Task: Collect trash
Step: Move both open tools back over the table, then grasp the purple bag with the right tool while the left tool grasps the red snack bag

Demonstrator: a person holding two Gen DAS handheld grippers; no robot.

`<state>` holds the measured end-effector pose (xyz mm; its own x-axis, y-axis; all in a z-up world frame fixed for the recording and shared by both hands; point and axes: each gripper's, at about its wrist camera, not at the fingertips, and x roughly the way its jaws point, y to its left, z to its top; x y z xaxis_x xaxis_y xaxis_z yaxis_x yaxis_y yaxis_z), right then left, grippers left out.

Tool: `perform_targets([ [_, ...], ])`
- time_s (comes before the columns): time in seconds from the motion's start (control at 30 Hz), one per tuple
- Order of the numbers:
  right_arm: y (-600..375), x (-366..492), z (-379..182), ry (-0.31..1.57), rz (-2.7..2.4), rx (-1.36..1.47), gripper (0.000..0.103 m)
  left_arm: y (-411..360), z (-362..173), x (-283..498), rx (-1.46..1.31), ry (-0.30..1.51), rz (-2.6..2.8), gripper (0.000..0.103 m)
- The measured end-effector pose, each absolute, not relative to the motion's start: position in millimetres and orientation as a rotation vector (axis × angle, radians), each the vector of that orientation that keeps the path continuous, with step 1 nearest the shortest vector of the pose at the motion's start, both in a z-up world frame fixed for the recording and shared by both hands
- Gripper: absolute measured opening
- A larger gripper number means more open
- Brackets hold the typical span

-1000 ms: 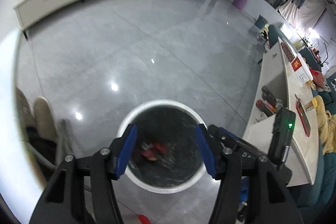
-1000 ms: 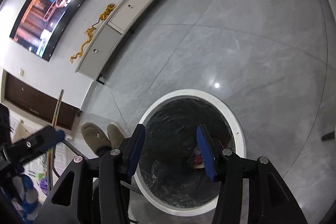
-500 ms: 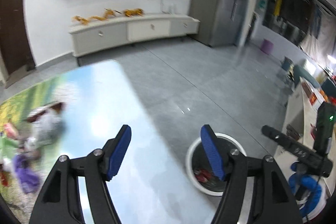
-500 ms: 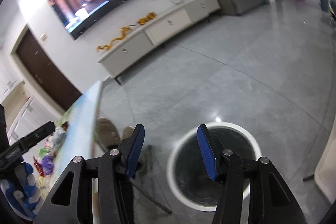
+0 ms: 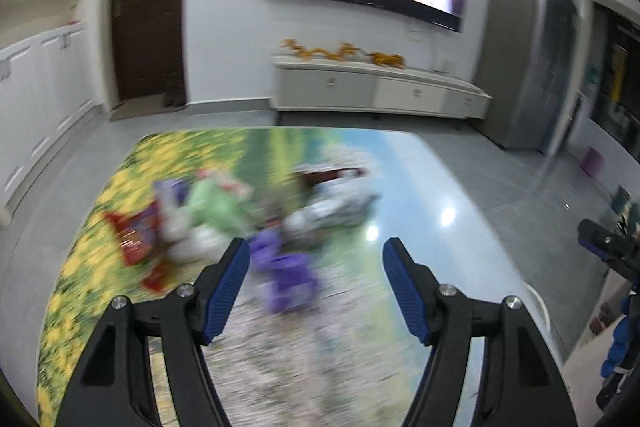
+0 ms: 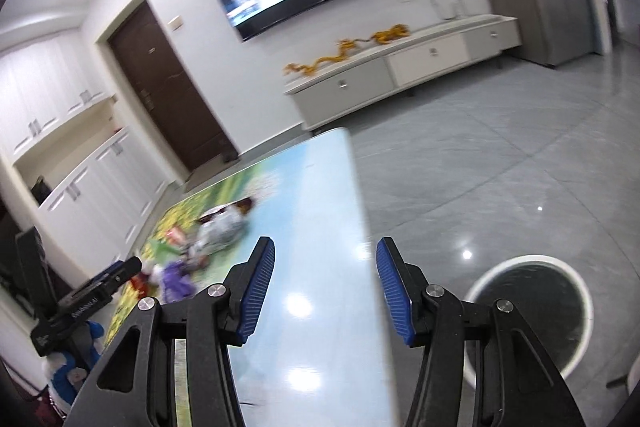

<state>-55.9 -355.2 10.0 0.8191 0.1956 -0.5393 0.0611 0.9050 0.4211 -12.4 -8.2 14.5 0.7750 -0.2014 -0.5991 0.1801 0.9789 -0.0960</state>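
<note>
- On the counter (image 5: 404,195), printed with a flower-field scene, the trash lies in a blurred heap toward its left half: a purple wrapper (image 5: 286,277) nearest, a pale green bag (image 5: 216,201), red packets (image 5: 134,235) and a crumpled silvery piece (image 5: 336,207) beyond
- The left gripper (image 5: 316,285) hangs over the counter with its fingers (image 5: 228,287) spread wide and nothing between them; the purple wrapper sits just ahead of the gap, toward the left finger
- The right gripper (image 6: 324,291) is also empty, fingers moderately apart, pointed along the counter's bare right side near its edge, well apart from the heap
- Risk, as I judge it: the wrappers overlap, so a grab could pinch two pieces loosely and shed one on the way to the bin, or nudge light packets off the counter's edge; blur suggests a quick approach, which could make the aim worse
- Only the right view shows the bin (image 6: 532,311), white-rimmed with a dark liner, on the floor to the right of the counter; its contents cannot be made out
- Only the left view shows the heap closely enough to tell pieces apart; in the right view it is small, smeared colours
</note>
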Motion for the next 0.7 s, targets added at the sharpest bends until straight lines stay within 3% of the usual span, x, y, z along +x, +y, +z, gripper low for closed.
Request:
perform_targets([
  [0.4,-243,-8,0,0.726,0.279,0.319,0.052,136,-23,-25,-0.156,0.689,-0.017,0.068],
  [0.7,-177,26,-11,0.802,0.425,0.230,0.052,162,-24,-5,-0.142,0.687,-0.067,0.068],
])
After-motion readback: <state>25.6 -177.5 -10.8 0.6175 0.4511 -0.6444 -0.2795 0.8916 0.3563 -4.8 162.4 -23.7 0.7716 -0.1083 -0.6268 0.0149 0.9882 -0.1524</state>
